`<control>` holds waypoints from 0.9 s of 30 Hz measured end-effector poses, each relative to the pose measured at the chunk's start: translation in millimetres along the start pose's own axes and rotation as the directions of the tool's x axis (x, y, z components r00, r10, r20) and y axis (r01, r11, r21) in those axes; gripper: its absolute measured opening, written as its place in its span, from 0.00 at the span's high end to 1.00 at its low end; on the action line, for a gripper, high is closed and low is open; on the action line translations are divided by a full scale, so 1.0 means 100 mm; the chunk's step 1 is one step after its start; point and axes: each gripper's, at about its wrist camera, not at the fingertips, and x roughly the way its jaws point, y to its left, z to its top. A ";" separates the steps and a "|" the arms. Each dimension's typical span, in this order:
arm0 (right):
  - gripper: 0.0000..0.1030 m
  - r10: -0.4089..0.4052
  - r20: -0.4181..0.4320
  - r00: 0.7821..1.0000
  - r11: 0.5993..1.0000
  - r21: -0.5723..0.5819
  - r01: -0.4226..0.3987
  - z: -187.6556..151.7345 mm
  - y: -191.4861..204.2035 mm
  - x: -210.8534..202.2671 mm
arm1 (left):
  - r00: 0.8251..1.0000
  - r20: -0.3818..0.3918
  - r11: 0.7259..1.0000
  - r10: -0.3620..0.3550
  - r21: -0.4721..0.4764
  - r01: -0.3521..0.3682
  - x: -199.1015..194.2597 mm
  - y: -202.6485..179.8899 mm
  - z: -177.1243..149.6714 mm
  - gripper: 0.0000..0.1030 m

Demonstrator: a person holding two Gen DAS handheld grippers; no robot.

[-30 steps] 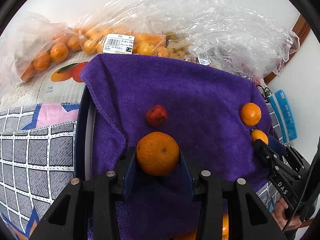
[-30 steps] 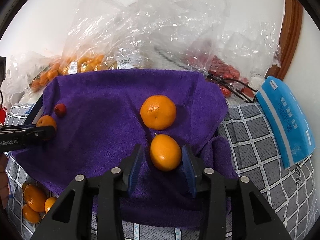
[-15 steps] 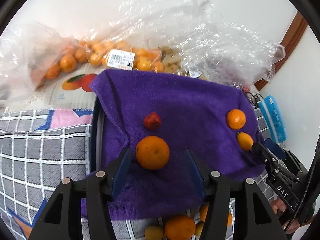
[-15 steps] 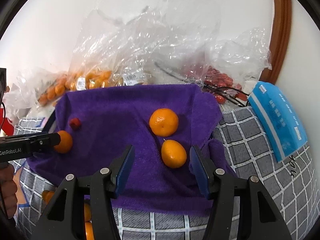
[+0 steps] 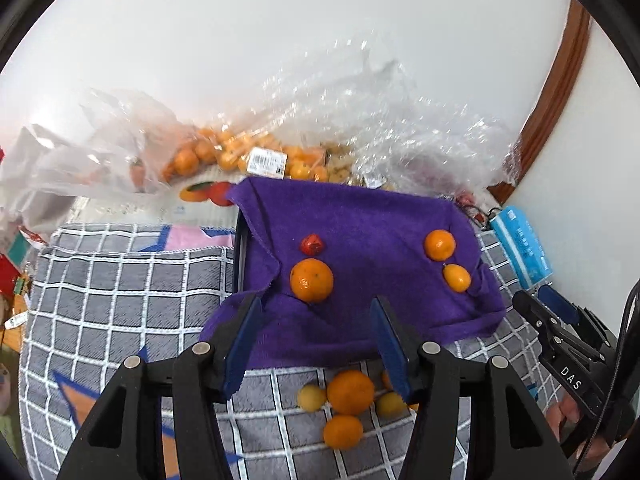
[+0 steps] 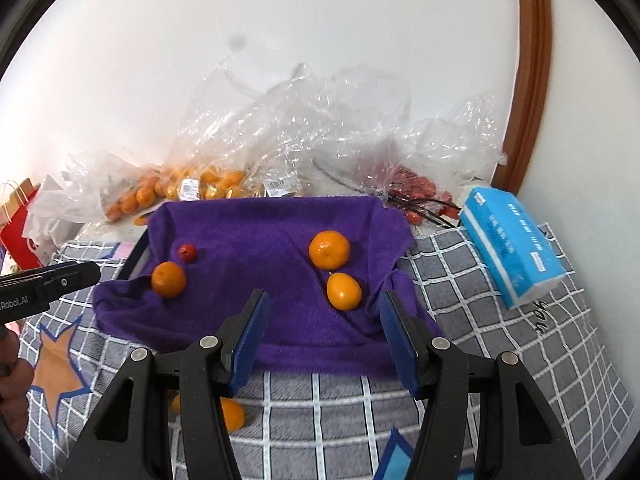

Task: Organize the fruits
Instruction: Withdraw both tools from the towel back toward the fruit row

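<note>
Four fruits lay on the purple towel (image 5: 360, 220): a large orange (image 5: 311, 280) near its left edge, a small red fruit (image 5: 312, 243) just behind that orange, and toward the towel's right edge a round mandarin (image 6: 329, 249) with an oval one (image 6: 344, 291) just in front of it. Both grippers hung back from the towel's near edge with nothing between their blue pads. The left gripper (image 5: 316, 344) stood parted, wider than the large orange ahead of it, and touched no fruit. The right gripper (image 6: 324, 334) was likewise spread and empty, apart from the oval mandarin. Several loose oranges (image 5: 348, 394) sat on the checked grey blanket (image 5: 120, 300) in front of the towel. Behind the towel lay clear plastic bags of oranges (image 5: 224, 156); to its right lay a blue tissue pack (image 6: 512, 248).
</note>
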 end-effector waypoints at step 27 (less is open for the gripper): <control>0.44 0.062 0.059 0.996 0.997 -0.042 -0.060 -0.51 0.17 -0.48 | 0.996 0.072 0.998 0.047 -0.037 -0.044 -0.56 0.14 -0.63 0.47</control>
